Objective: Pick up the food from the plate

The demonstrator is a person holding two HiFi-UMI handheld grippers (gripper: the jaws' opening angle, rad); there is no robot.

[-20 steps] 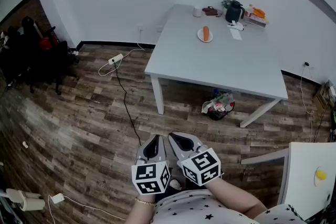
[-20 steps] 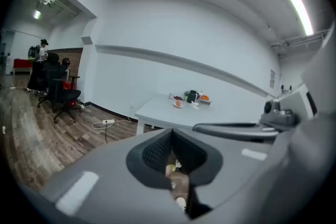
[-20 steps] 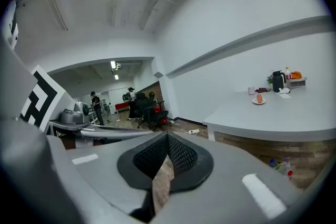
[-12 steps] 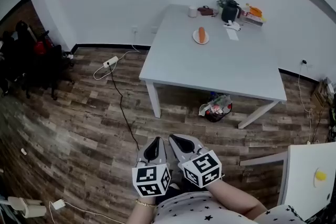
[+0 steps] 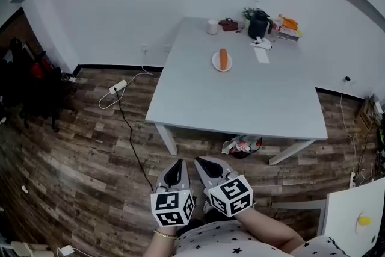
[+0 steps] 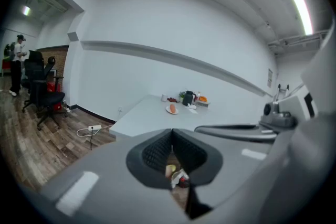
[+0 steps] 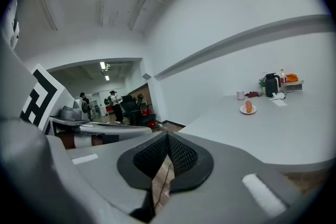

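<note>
An orange sausage-shaped piece of food [image 5: 223, 59] lies on a small white plate [image 5: 215, 62] toward the far side of a grey table [image 5: 240, 99]. The plate with the food shows small in the left gripper view [image 6: 171, 108] and in the right gripper view [image 7: 248, 108]. Both grippers are held close to the person's body, well short of the table. My left gripper [image 5: 175, 169] is shut with nothing between its jaws. Beside it my right gripper [image 5: 209, 164] is shut and empty too.
At the table's far edge stand a black kettle [image 5: 258, 25], a white cup [image 5: 212, 26], a plant, papers and orange items. A rubbish bag [image 5: 239, 145] sits under the table. A power strip and cable [image 5: 118, 86] lie on the wooden floor. Chairs [image 5: 36, 84] stand at left, a white desk corner [image 5: 355, 216] at right.
The person has moved toward the table: the table and plate sit lower and nearer the middle of the head view. Both grippers keep their place and stay shut.
</note>
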